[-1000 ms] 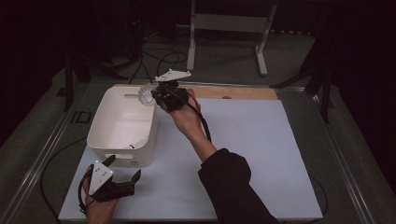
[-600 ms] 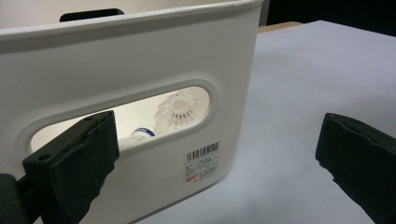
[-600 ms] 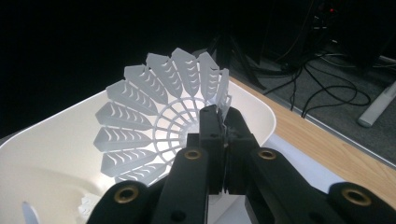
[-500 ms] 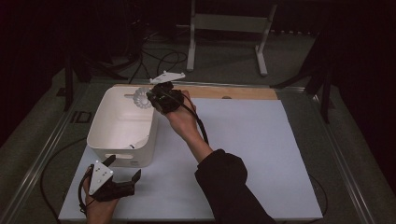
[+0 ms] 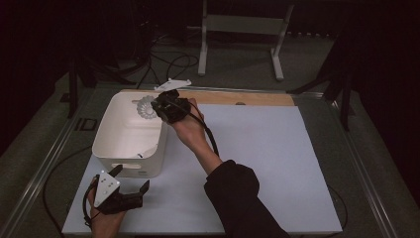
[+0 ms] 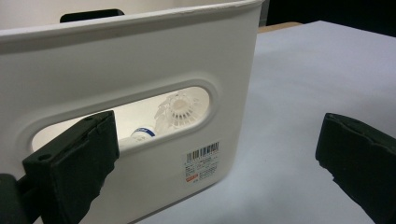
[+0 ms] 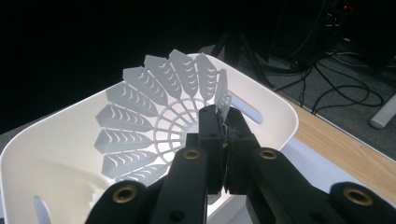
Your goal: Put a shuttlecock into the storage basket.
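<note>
My right gripper [image 5: 158,105] is shut on the skirt edge of a white plastic shuttlecock [image 5: 146,106] and holds it above the far right corner of a white bin [image 5: 106,130]. In the right gripper view the jaws [image 7: 223,117] pinch the feathered skirt [image 7: 149,116] over the bin's inside [image 7: 56,158]. My left gripper [image 5: 132,177] rests open on the mat just in front of the bin. Its jaws [image 6: 217,154] face the bin's front wall [image 6: 140,51]. Through the handle slot a second shuttlecock [image 6: 180,109] lies inside.
A white mat [image 5: 277,158] covers the table, with a wooden strip [image 5: 247,97] along its far edge. A white stand [image 5: 242,29] and cables [image 5: 168,59] lie on the floor beyond. The right forearm [image 5: 208,148] crosses the mat beside the bin.
My right gripper has shifted slightly left over the bin, the shuttlecock still in its jaws. The left gripper has stayed put.
</note>
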Action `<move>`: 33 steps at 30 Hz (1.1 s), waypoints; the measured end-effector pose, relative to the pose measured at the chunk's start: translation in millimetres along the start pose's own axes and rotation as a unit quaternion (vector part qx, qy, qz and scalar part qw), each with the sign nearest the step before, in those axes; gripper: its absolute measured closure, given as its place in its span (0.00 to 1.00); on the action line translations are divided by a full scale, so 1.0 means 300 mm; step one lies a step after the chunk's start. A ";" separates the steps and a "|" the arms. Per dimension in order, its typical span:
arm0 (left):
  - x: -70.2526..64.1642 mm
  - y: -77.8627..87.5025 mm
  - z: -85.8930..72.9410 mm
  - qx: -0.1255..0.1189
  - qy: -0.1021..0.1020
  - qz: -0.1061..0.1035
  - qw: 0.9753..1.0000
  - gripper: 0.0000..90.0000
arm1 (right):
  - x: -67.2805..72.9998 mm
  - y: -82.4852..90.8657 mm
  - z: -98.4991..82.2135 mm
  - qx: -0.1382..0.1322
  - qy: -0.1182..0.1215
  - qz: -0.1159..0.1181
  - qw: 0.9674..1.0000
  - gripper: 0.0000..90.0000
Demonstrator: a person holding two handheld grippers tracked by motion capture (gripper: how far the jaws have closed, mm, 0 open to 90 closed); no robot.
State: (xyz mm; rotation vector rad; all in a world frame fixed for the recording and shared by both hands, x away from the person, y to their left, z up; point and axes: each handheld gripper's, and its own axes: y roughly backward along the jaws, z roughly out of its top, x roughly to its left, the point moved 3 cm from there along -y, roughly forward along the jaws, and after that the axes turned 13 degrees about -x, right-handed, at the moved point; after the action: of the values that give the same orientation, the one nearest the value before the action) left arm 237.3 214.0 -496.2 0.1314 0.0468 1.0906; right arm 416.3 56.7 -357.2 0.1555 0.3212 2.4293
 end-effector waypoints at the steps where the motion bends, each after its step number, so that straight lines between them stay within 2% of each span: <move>1: 0.000 0.000 0.000 0.000 0.000 0.000 1.000 0.00 | 0.003 -0.001 -0.001 0.002 -0.001 0.001 1.000 0.98; 17: 0.001 0.001 0.001 0.000 0.001 0.000 1.000 0.00 | 0.045 -0.031 -0.020 0.008 0.003 0.012 1.000 0.98; 33: 0.001 0.000 0.000 0.000 0.001 0.000 1.000 0.00 | 0.087 -0.054 -0.006 0.003 0.006 0.026 1.000 0.97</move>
State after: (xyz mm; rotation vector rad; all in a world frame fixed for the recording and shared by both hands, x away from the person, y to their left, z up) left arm 237.4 214.3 -496.1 0.1302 0.0481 1.0903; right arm 406.1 85.1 -362.5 0.1529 0.3346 2.4818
